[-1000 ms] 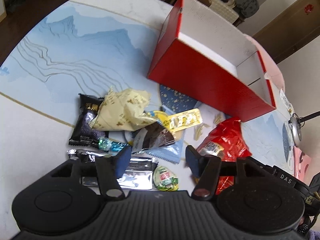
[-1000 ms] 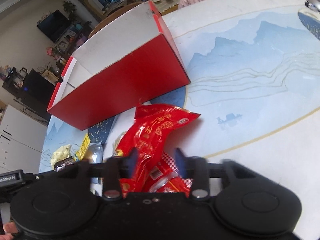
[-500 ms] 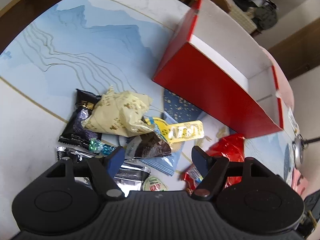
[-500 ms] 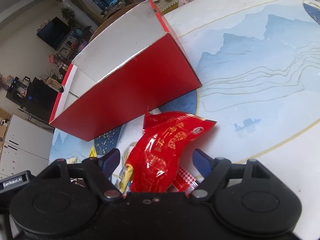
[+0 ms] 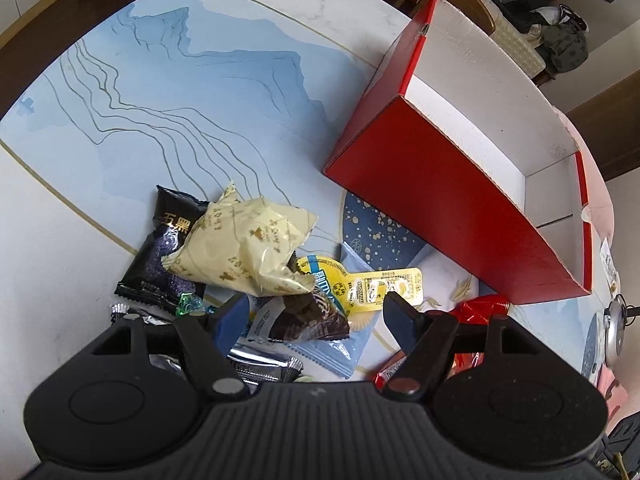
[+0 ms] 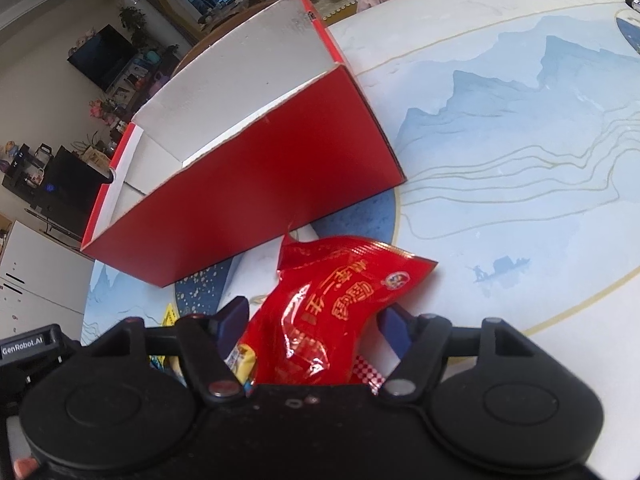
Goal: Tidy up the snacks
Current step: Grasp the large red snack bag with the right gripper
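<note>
Red packet (image 6: pixel 336 312) half-hidden between right tool's (image 6: pixel 316 320) spread fingers; left tool (image 5: pixel 316 316) open, empty.

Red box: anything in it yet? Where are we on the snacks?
Done: nothing visible; what shows of the red box interior is bare white. In hand: the right gripper is open around the red snack bag, not clamped. The left gripper is open over the pile. Left: cream packet, black packet, yellow strip and others lie outside.

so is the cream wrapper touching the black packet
Touching. The left wrist view shows the cream wrapper lying over the black packet, covering its right edge with no gap between them.
</note>
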`<state>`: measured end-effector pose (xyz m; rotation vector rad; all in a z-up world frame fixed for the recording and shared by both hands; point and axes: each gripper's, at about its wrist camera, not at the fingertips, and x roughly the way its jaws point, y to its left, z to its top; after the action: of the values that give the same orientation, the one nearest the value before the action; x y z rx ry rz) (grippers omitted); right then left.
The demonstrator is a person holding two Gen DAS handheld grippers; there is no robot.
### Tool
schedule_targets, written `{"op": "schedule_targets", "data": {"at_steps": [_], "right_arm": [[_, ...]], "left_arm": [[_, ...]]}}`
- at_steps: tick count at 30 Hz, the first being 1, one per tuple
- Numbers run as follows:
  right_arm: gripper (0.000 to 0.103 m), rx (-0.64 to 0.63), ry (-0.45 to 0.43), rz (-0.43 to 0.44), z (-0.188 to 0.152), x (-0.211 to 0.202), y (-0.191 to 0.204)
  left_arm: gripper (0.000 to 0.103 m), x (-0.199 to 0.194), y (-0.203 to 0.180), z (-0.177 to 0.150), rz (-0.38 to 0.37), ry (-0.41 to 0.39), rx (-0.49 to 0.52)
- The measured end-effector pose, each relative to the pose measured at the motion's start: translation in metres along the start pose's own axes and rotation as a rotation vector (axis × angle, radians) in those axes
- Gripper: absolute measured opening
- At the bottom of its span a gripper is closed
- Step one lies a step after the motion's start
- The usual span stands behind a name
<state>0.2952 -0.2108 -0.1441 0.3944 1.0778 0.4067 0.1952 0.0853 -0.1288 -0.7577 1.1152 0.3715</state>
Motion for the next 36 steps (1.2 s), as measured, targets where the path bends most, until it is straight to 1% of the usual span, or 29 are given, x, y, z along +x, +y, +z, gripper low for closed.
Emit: {"op": "schedule_targets", "data": {"at_steps": [6, 9, 10, 11, 14, 17, 22, 23, 24, 25, 33, 36], "right_arm": [[0.064, -0.006, 0.009, 0.009, -0.001, 0.002, 0.001], [0.06, -0.006, 0.01, 0.011, -0.002, 0.002, 0.001], [0.06, -0.008, 0.012, 0.012, -0.002, 0.003, 0.001], [0.058, -0.01, 0.013, 0.013, -0.002, 0.003, 0.001], [0.054, -0.02, 0.015, 0.015, -0.003, 0.004, 0.001], [0.049, -0.015, 0.018, 0.014, -0.003, 0.005, 0.0], [0.033, -0.033, 0.011, 0.022, -0.005, 0.003, 0.0], [0.031, -0.039, 0.006, 0.025, -0.006, 0.001, 0.0], [0.021, -0.045, 0.002, 0.03, -0.006, 0.0, 0.0], [0.014, -0.051, -0.002, 0.028, -0.006, -0.001, 0.001], [0.005, -0.064, -0.046, 0.065, -0.008, -0.012, 0.004], [0.004, -0.088, -0.071, 0.058, -0.011, -0.018, 0.01]], "left_arm": [[0.072, 0.008, 0.003, -0.001, 0.017, 0.021, -0.02], [0.072, 0.009, 0.006, 0.001, 0.008, 0.02, -0.037], [0.071, 0.009, 0.007, 0.001, 0.003, 0.02, -0.04], [0.066, 0.009, 0.007, 0.0, 0.0, 0.023, -0.039], [0.058, 0.01, 0.007, -0.001, -0.001, 0.029, -0.04], [0.05, 0.011, 0.011, 0.0, -0.012, 0.036, -0.051], [0.045, 0.013, 0.015, 0.001, -0.028, 0.049, -0.065], [0.042, 0.012, 0.015, 0.001, -0.029, 0.05, -0.063], [0.039, 0.012, 0.015, 0.001, -0.03, 0.051, -0.061], [0.038, 0.012, 0.015, 0.001, -0.032, 0.053, -0.058], [0.031, 0.008, 0.014, -0.001, -0.063, 0.046, -0.031], [0.029, 0.005, 0.014, -0.001, -0.067, 0.044, -0.024]]}}
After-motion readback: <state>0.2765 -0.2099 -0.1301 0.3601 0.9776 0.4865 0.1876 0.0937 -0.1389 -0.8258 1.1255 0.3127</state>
